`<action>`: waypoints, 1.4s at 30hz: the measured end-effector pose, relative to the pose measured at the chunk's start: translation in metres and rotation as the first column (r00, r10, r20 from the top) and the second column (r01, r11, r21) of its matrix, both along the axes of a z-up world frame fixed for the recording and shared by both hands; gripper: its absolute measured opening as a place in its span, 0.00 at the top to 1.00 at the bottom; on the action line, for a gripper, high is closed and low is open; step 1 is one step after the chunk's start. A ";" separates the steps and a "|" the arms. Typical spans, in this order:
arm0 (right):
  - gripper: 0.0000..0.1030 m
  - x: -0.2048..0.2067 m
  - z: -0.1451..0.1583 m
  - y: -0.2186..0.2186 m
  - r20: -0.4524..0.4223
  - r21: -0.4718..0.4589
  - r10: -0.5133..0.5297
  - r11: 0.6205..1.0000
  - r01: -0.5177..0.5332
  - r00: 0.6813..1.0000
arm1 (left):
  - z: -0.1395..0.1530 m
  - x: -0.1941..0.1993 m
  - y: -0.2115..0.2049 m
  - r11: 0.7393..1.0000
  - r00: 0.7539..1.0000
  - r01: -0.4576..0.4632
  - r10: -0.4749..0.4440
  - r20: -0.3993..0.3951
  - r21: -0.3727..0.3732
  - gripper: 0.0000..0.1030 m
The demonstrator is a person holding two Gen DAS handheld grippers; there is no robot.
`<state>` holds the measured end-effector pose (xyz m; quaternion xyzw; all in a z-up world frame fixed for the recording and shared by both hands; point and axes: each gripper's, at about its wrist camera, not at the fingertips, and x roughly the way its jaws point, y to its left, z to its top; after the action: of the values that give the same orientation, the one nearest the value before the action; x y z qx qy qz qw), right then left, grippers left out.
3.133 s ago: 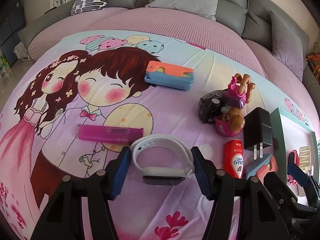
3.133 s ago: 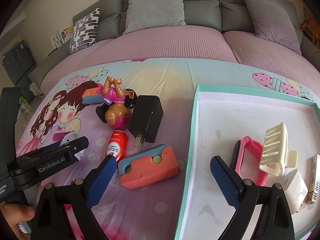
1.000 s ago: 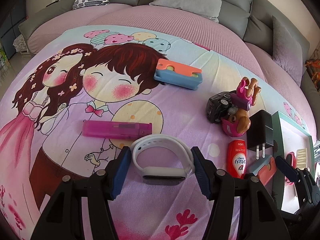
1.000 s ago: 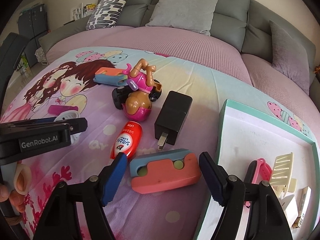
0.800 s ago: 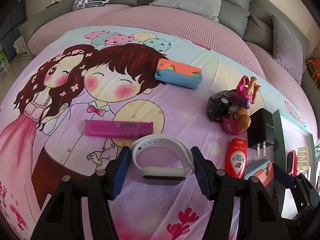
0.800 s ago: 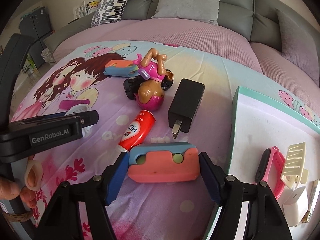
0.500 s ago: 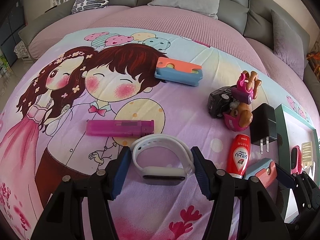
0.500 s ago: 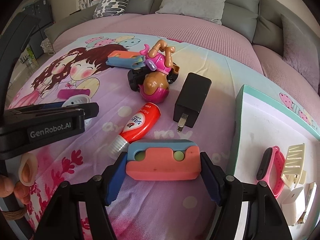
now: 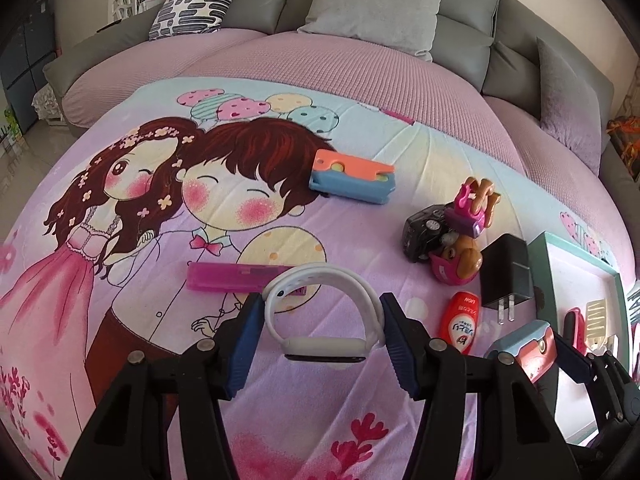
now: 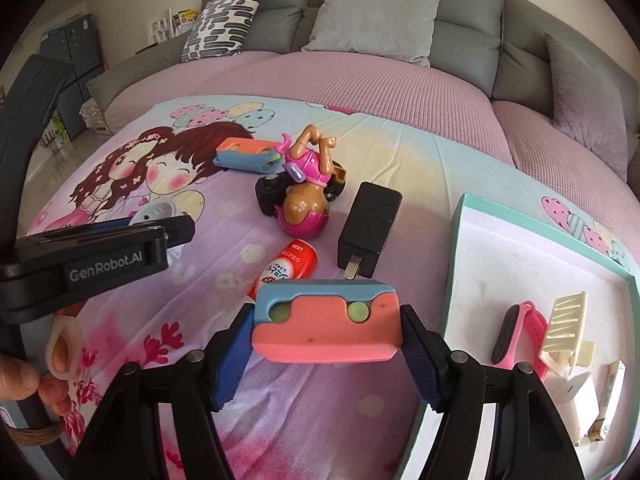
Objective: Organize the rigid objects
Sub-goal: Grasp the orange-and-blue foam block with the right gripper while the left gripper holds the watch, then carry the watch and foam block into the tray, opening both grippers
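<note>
Where legible, red tube [image 10: 285, 268] "LION", left tool [image 10: 120, 240] "GenRobot.AI"

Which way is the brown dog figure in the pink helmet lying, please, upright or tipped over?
Tipped over: the dog figure rests head-down on the blanket, its legs pointing up, leaning against the black toy car.

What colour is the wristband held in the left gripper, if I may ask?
White wristband, dark screen; the left wrist view shows it best.

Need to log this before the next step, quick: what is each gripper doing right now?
Left gripper: jaws closing on the white wristband, already gripped.
Right gripper: shut on the coral and blue block.
</note>
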<state>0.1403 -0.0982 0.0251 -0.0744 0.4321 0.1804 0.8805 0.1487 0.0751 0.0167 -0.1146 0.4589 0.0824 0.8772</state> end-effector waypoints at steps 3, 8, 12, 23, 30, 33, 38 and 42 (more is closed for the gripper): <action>0.30 -0.005 0.021 -0.016 0.052 0.050 -0.038 0.998 0.035 0.998 | 0.019 -0.004 -0.005 1.000 0.998 0.016 -0.015 0.057 -0.004 0.42; 0.30 -0.004 0.041 -0.063 0.114 0.076 -0.180 0.982 0.172 0.977 | 0.046 -0.006 -0.032 0.996 0.987 0.087 -0.087 0.133 0.007 0.42; 0.30 -0.001 0.043 -0.113 0.128 0.069 -0.317 0.948 0.311 0.940 | 0.058 -0.004 -0.067 0.983 0.970 0.182 -0.182 0.161 0.013 0.42; 0.30 -0.005 0.032 -0.220 0.108 0.068 -0.596 0.803 0.592 0.796 | 0.061 0.014 -0.177 0.911 0.894 0.407 -0.413 0.173 0.069 0.42; 0.30 -0.001 0.022 -0.234 0.108 0.031 -0.624 0.780 0.625 0.774 | 0.040 0.038 -0.216 0.890 0.879 0.444 -0.454 0.147 0.099 0.42; 0.30 0.001 0.018 -0.235 0.098 0.029 -0.630 0.775 0.631 0.770 | 0.032 0.046 -0.224 0.887 0.875 0.452 -0.462 0.144 0.096 0.42; 0.30 0.005 0.013 -0.231 0.095 0.009 -0.622 0.781 0.624 0.777 | 0.024 0.051 -0.232 0.881 0.870 0.460 -0.472 0.146 0.108 0.41; 0.30 0.006 0.009 -0.228 0.085 -0.009 -0.615 0.786 0.618 0.784 | 0.018 0.051 -0.238 0.874 0.865 0.475 -0.485 0.129 0.105 0.41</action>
<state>0.1467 -0.3259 0.0339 0.0478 0.4015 -0.1281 0.9056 0.2001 -0.1627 0.0348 0.0281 0.4019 -0.1313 0.9058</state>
